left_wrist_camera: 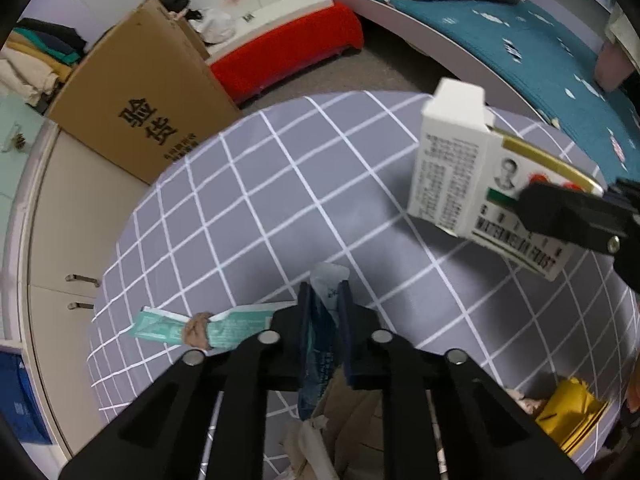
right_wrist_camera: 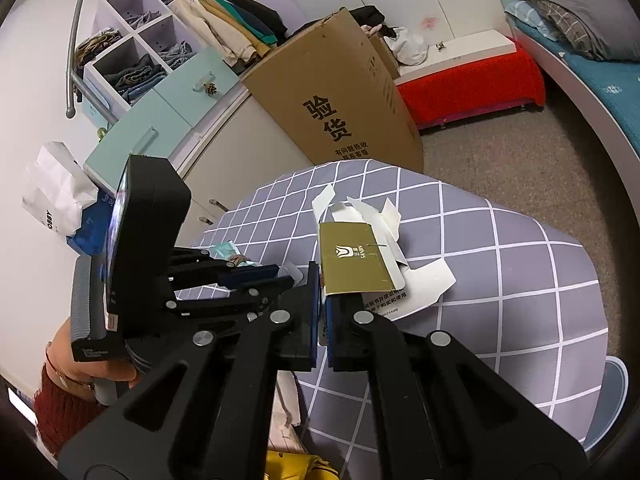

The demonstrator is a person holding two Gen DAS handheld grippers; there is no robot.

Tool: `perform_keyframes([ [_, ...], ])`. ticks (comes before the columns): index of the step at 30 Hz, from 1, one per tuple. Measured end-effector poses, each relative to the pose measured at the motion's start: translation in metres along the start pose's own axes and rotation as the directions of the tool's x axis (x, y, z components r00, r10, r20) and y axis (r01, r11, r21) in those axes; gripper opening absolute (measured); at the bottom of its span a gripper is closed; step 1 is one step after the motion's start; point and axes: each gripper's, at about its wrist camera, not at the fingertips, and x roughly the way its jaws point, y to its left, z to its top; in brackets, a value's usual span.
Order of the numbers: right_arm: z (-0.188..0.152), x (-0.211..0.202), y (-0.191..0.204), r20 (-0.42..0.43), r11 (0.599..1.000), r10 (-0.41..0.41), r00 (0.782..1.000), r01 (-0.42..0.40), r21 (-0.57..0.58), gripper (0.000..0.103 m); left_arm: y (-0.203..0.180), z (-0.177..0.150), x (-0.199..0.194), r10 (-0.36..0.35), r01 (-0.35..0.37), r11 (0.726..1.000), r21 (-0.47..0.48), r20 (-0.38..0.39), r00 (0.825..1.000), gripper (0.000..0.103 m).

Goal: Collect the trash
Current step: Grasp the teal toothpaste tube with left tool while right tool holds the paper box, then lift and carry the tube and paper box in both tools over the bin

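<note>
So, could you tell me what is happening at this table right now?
A person is clearing trash off a table with a grey checked cloth, a handheld gripper in each hand. The left gripper is shut on a blue-and-white wrapper. The right gripper is shut on a flattened white and gold carton and holds it above the cloth. A teal sachet lies on the cloth, not yet collected.
</note>
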Motion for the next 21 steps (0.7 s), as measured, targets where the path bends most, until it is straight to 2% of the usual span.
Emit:
perform_keyframes([
  [4, -0.003, -0.007, 0.001, 0.005, 1.0, 0.007, 1.0, -0.007, -0.005, 0.003, 0.007, 0.003, -0.017, 0.014, -0.012, 0.998, -0.06, 0.038, 0.999, 0.008],
  [6, -0.003, -0.011, 0.003, 0.007, 1.0, 0.01, 1.0, -0.01, -0.009, 0.003, 0.005, 0.003, -0.03, 0.044, -0.04, 0.997, -0.063, 0.061, 0.997, 0.008],
  [10, -0.005, -0.022, 0.007, 0.009, 1.0, 0.028, 1.0, -0.028, -0.006, 0.003, 0.003, 0.002, -0.05, 0.06, -0.053, 0.995, -0.08, 0.091, 0.994, 0.006],
  [13, -0.008, -0.031, 0.011, 0.017, 1.0, 0.027, 1.0, -0.026, -0.015, 0.003, -0.004, -0.001, -0.057, 0.027, -0.02, 0.997, -0.078, 0.094, 0.995, 0.006],
  [16, -0.012, -0.038, 0.01, 0.022, 1.0, 0.021, 1.0, -0.02, -0.013, 0.003, -0.019, -0.002, -0.055, 0.042, -0.037, 0.997, -0.061, 0.093, 0.995, 0.006],
  [20, -0.018, -0.043, 0.005, 0.018, 1.0, 0.009, 1.0, -0.009, -0.005, 0.003, -0.034, -0.002, -0.056, 0.026, -0.021, 0.998, -0.056, 0.099, 0.995, 0.007],
  [21, -0.02, -0.045, 0.003, 0.016, 1.0, 0.002, 1.0, -0.002, -0.004, 0.003, -0.036, -0.001, -0.056, 0.021, -0.015, 0.998, -0.065, 0.093, 0.995, 0.011],
])
